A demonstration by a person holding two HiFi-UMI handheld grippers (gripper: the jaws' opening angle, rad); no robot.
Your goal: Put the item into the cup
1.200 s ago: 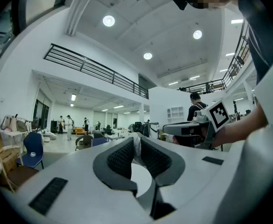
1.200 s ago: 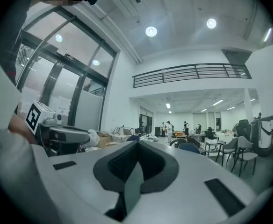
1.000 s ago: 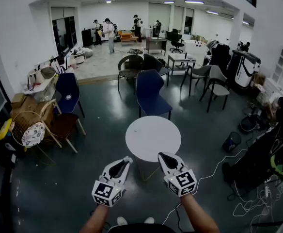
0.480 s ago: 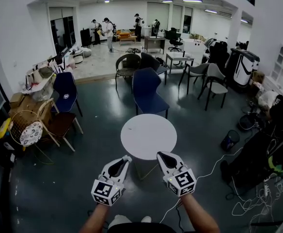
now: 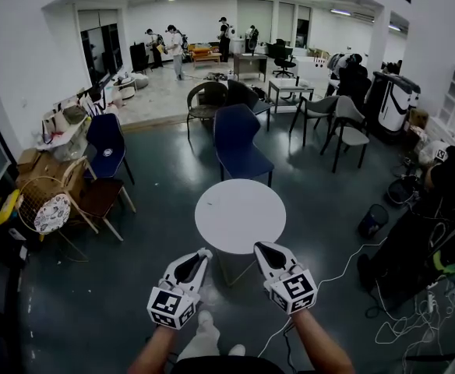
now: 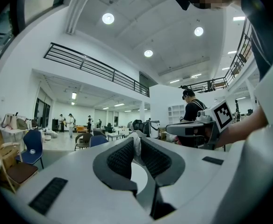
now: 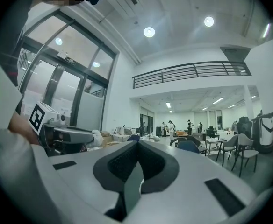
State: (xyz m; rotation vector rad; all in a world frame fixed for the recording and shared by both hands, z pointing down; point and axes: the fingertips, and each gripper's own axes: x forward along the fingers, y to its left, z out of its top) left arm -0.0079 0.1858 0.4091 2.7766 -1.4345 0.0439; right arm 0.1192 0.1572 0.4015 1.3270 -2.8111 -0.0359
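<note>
A step nearer the round white desk [image 5: 241, 216] at frame centre, the left hand-held gripper [image 5: 204, 254] still pinches a small pale item [image 6: 136, 146], perhaps crumpled paper, the right hand-held gripper [image 5: 259, 248] stays closed and empty, and no cup shows, so placing remains ahead.

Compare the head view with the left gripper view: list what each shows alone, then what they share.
Head view only: the whole round white table, white cables on the floor, and the left gripper from outside. Left gripper view only: a white item pinched between that gripper's jaws, plus ceiling lights and a railed balcony. Both: the right gripper, the blue chair and people at the room's far end.
</note>
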